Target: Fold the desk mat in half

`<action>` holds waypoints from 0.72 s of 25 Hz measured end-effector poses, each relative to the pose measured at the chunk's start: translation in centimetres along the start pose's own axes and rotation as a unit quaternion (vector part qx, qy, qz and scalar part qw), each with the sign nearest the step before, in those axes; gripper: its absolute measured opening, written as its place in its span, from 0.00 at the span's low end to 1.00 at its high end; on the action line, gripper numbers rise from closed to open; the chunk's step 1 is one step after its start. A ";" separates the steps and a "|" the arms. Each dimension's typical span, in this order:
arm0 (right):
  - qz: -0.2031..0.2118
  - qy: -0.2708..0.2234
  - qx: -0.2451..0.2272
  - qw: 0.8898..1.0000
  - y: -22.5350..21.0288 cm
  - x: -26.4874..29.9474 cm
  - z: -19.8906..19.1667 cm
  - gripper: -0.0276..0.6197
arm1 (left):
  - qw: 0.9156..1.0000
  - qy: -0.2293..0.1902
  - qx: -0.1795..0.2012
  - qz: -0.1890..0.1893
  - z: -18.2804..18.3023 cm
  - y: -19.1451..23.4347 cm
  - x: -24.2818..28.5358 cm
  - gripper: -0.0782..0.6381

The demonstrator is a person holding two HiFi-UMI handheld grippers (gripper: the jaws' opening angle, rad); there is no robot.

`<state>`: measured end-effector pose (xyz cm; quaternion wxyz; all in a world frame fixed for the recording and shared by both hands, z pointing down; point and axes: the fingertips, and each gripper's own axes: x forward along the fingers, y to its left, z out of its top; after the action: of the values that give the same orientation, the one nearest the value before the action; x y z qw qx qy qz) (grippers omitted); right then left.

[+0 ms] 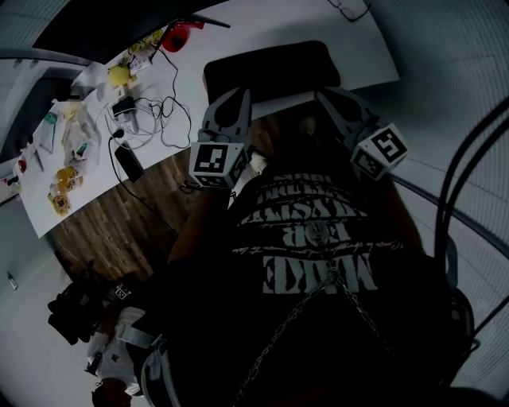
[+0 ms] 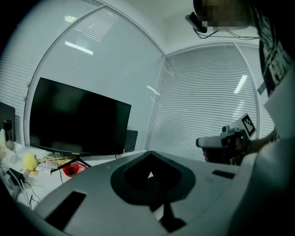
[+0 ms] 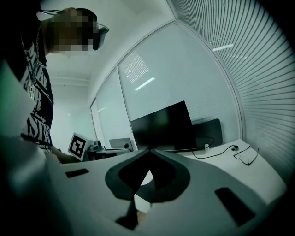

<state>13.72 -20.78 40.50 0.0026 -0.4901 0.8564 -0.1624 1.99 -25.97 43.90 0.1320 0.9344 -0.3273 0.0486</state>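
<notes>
Now, the approach to the desk mat; the fold is not yet begun.
The black desk mat (image 1: 270, 67) lies flat on the white table (image 1: 366, 56). The left tongs (image 1: 233, 97) and the right tongs (image 1: 324, 95) are both closed on nothing and hang by its near edge, one toward each corner. I think that next they must open, go down, pinch this edge and carry it to the far side.

Black desk mat (image 1: 270, 67), flat on desk (image 1: 262, 24)
</notes>
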 end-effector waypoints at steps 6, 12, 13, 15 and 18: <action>0.037 0.018 0.020 0.999 -5.5 1.5 1.3 0.04 | 1.000 0.013 -0.001 0.018 0.4 -0.2 5.0 0.12; 0.047 0.051 0.036 0.997 -13.8 2.8 -0.2 0.04 | 0.998 0.051 -0.011 0.043 -2.3 0.9 11.2 0.12; 0.038 0.061 0.042 0.996 -15.5 2.9 -1.1 0.04 | 0.997 0.061 -0.012 0.046 -3.1 1.0 12.3 0.12; 0.023 0.089 0.049 0.995 -18.8 3.2 -2.9 0.04 | 0.996 0.079 -0.014 0.045 -4.8 0.8 14.5 0.12; 0.002 0.141 0.072 0.987 -22.9 3.3 -6.8 0.04 | 0.992 0.113 -0.034 0.036 -8.5 0.0 17.1 0.12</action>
<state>30.15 -32.35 53.91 -0.0821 -0.4594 0.8351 -0.2913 15.33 -33.87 55.12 0.1980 0.9056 -0.3449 0.1478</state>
